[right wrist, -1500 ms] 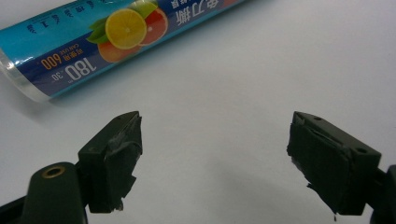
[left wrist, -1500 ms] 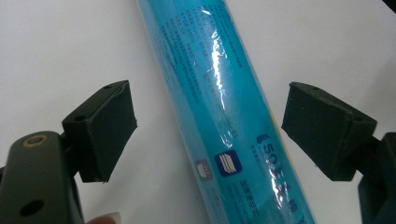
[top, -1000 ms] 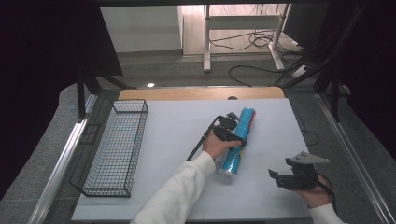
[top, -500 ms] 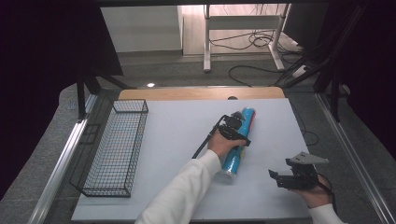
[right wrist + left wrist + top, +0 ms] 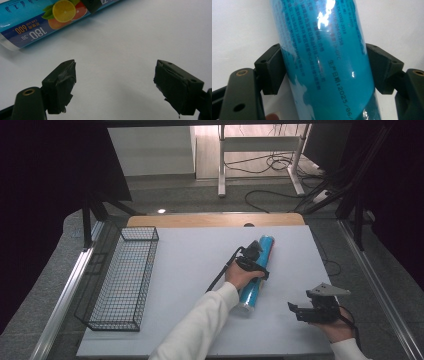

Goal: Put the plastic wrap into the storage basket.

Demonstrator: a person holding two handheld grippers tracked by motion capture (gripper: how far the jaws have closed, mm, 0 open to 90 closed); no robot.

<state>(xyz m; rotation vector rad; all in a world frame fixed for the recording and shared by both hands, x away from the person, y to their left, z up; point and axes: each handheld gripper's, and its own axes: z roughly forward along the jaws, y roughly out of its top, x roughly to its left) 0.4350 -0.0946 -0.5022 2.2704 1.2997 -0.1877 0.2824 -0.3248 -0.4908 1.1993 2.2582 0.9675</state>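
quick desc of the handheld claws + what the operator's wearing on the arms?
Both are black two-jaw units. The left claw trails a black cable. The right claw carries a grey three-cornered plate on top; its pads are wrapped in worn black tape. Brass-coloured pivot rivets. White long sleeves.

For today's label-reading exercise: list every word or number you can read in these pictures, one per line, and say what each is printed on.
"180", upside down, on the blue tube in the right gripper view.
"600", with smaller letters beside it too small to read, on the same tube.
"30", small, beside "180".
"2025/06/", after Chinese characters, on the tube between the left gripper's jaws.
Rows of fine dark print above that date: too blurred to read.
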